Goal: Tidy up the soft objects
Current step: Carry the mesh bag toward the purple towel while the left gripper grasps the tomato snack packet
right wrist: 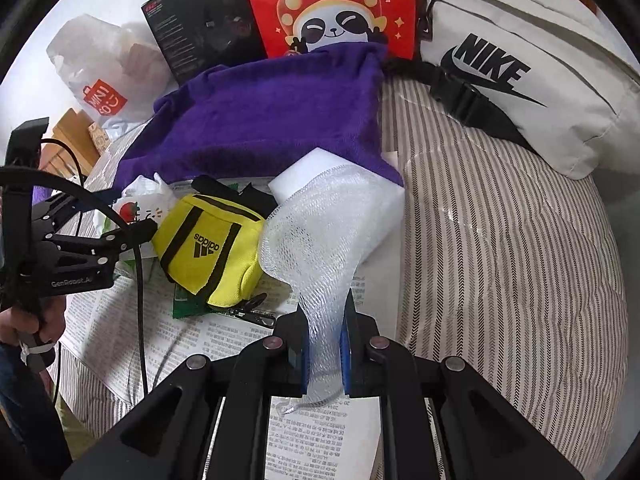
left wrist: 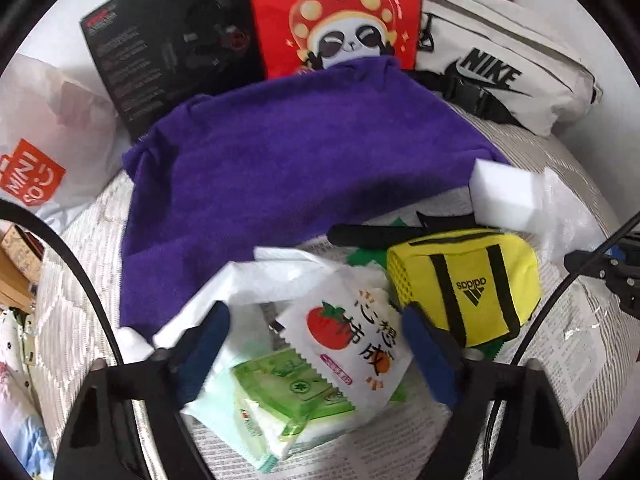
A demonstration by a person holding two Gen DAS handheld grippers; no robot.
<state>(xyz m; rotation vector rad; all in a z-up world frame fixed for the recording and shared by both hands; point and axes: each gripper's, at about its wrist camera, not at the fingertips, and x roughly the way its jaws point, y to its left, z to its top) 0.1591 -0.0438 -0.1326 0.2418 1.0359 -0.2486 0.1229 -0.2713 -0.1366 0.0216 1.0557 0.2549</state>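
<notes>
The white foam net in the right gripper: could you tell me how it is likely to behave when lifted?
Probably floppy: the foam net bends and fans out above the shut right gripper. Likely very light, being see-through open mesh. It may squash and slip, since the pads pinch only its narrow end.

Fuzzy matt purple towel [left wrist: 280, 168], glossy red paper bag [left wrist: 336, 16], translucent plastic netting [right wrist: 320, 232], printed newspaper [right wrist: 320, 440].

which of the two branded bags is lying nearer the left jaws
The yellow adidas bag, right beside the left jaws on the newspaper. The white nike bag lies far back, past the purple towel.
</notes>
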